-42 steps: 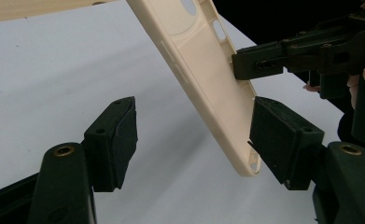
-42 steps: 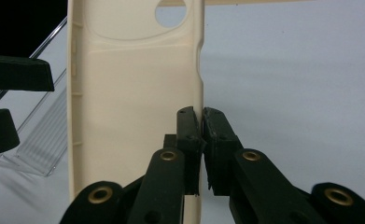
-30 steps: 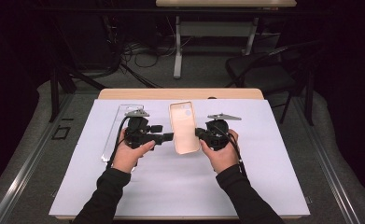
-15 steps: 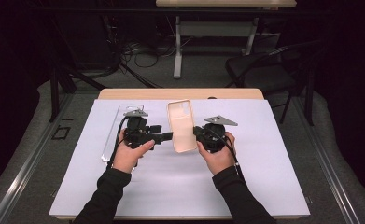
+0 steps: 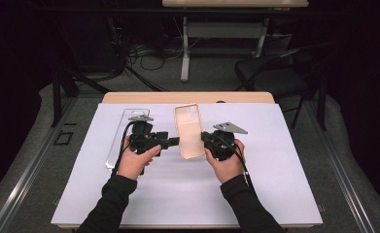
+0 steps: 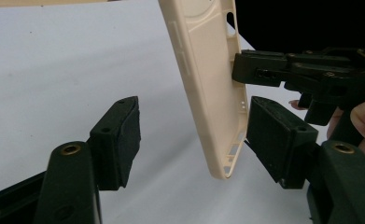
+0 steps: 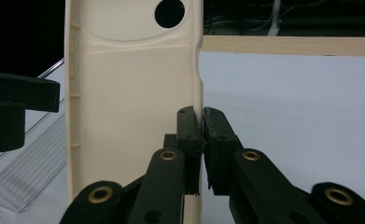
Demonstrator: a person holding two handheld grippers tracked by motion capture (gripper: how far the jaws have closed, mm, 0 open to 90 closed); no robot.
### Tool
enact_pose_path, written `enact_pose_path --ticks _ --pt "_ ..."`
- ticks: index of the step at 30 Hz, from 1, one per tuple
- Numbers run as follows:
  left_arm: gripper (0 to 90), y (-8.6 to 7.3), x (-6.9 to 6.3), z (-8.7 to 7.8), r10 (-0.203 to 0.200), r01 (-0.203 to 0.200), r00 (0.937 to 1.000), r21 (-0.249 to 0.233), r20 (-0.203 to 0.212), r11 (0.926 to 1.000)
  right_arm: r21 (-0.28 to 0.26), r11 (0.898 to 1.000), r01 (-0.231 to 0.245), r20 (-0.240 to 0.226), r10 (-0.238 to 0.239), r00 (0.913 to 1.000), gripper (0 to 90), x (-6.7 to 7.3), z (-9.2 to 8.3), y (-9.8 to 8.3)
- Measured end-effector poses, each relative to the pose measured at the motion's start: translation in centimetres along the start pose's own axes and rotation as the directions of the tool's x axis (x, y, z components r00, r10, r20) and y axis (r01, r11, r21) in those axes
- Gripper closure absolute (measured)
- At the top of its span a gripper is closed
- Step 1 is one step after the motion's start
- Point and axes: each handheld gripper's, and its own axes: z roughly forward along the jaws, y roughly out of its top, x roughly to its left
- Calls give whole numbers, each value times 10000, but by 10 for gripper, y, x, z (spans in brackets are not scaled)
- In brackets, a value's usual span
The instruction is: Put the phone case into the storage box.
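Note:
A beige phone case (image 5: 190,131) hangs above the white table cover (image 5: 275,184), inner side up and tilted. My right gripper (image 5: 204,141) is shut on its right long edge; in the right gripper view the pads (image 7: 202,121) pinch that rim of the case (image 7: 129,93). My left gripper (image 5: 175,141) reaches in from the left. Its jaws have just been closing and stand on either side of the case's lower corner (image 6: 227,154). The left pad (image 6: 122,140) is well clear of the case and the right pad (image 6: 273,135) is close beside it.
A clear plastic tray (image 5: 124,131) lies flat on the cover behind my left hand, and also appears at the left in the right gripper view (image 7: 31,172). The wooden table edge (image 5: 187,97) runs along the far side. A chair and cables stand beyond.
The case has shifted slightly left and tilted back with the right gripper. The left gripper's jaws have narrowed a little around the case's corner.

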Motion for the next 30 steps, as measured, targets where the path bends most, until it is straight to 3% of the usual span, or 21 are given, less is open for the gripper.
enact_pose_path --ticks 2,6,8,9,14,25,30 --pt "447 -1 0 -1 -156 158 9998 -165 134 9997 -27 10000 29 -30 -29 10000 860 1 -1 0" --pt "448 -1 0 -1 -556 556 9974 5 468 9985 -54 9999 117 -59 -117 9999 860 2 -1 -1" --pt "448 -2 -1 0 -635 633 9968 46 484 9980 -59 9999 129 -69 -129 9999 860 3 -2 -1" --pt "448 -3 -1 0 -858 859 9958 -10 316 9963 -49 9999 124 -126 -125 9998 860 4 -2 -1" --pt "457 -5 0 3 -1092 1091 9928 35 487 9940 -85 9999 137 -199 -139 9997 860 5 -2 -3" --pt "570 -7 2 8 -1100 1099 9930 41 437 9939 -94 9999 143 -386 -146 9991 860 10 -3 -6" --pt "617 -8 4 8 -1268 1272 9900 -17 611 9919 -19 9999 158 -454 -159 9988 860 12 -1 -8"
